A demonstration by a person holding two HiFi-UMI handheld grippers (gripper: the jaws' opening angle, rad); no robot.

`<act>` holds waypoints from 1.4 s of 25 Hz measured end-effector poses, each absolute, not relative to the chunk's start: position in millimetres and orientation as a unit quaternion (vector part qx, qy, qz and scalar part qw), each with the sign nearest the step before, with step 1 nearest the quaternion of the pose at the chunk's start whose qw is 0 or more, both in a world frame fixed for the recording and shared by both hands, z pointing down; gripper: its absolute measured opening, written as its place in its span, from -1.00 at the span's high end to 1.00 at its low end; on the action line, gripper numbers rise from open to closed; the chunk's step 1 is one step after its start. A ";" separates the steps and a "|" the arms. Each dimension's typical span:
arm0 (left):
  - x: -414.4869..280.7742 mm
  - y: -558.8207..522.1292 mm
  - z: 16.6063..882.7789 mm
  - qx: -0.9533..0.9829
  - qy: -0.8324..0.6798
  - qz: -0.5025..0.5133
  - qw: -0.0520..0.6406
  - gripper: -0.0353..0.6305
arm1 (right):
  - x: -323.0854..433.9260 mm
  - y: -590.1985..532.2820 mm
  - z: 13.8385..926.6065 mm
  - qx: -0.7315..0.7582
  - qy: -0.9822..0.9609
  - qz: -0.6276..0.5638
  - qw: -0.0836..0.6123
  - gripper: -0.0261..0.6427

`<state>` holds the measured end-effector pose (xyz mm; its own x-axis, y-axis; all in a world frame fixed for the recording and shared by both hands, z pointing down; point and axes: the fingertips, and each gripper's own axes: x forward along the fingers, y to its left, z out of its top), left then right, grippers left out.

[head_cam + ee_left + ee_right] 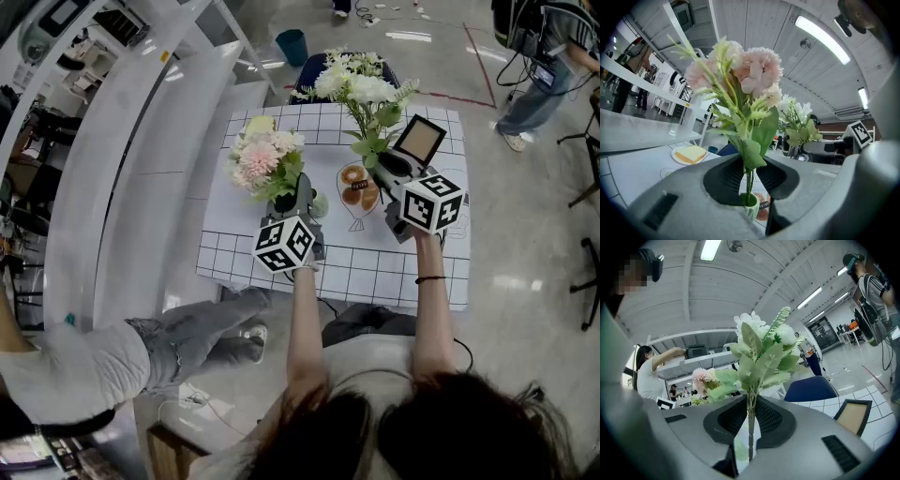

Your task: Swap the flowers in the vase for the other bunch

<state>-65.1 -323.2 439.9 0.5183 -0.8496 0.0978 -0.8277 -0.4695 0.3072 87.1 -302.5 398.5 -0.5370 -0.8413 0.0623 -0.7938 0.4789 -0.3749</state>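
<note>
My left gripper [296,201] is shut on the green stems of the pink flower bunch [262,157], which stands upright above its jaws. In the left gripper view the stems [749,180] run down between the pads, and their lower ends sit at the mouth of a small pale green vase [751,206] on the table. That vase [320,204] stands just right of the left gripper. My right gripper [386,167] is shut on the stem of the white flower bunch [361,89], held upright clear of the table; its stem [750,427] hangs between the pads.
Between the grippers lies a plate of pastries [358,187]. A framed board [419,141] leans at the back right of the grid-cloth table [375,272], and a plate with yellow cake [691,153] sits at the back left. A blue chair [314,67] stands behind; a person's jeans [187,342] are by the near left corner.
</note>
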 end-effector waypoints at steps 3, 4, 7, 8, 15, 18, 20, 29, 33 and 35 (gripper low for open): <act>-65.4 -322.2 436.4 0.858 -0.487 -0.034 0.158 0.65 | 86.1 -301.6 398.5 -0.477 0.857 -0.183 0.067 0.77; -65.7 -321.9 435.5 0.858 -0.487 -0.034 0.158 0.65 | 85.5 -301.4 398.2 -0.476 0.857 -0.183 0.067 0.77; -67.4 -321.1 433.3 0.858 -0.487 -0.034 0.160 0.65 | 83.8 -301.2 397.0 -0.475 0.858 -0.184 0.068 0.77; -67.8 -320.9 432.3 0.858 -0.487 -0.034 0.159 0.65 | 83.5 -301.2 396.6 -0.475 0.858 -0.184 0.069 0.77; -71.3 -319.4 427.8 0.858 -0.488 -0.037 0.158 0.65 | 80.8 -300.7 395.9 -0.474 0.859 -0.183 0.071 0.77; -72.8 -319.9 424.4 0.858 -0.487 -0.041 0.158 0.65 | 79.5 -301.2 396.2 -0.472 0.859 -0.182 0.072 0.77; -73.0 -320.2 421.6 0.859 -0.487 -0.042 0.156 0.65 | 79.0 -301.5 396.5 -0.471 0.860 -0.183 0.072 0.77; -77.1 -319.0 406.6 0.859 -0.487 -0.056 0.150 0.65 | 76.1 -301.3 395.9 -0.467 0.862 -0.182 0.073 0.77; -80.7 -318.5 398.4 0.857 -0.491 -0.061 0.145 0.65 | 75.2 -300.9 393.5 -0.467 0.862 -0.182 0.074 0.77; -81.9 -318.8 395.7 0.857 -0.491 -0.062 0.144 0.65 | 74.8 -301.3 392.5 -0.467 0.862 -0.182 0.075 0.77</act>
<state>-81.9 -318.8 395.7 0.5093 -0.8599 0.0345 -0.8239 -0.4756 0.3082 74.8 -301.3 392.5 -0.5534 -0.8319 0.0411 -0.7776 0.4984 -0.3833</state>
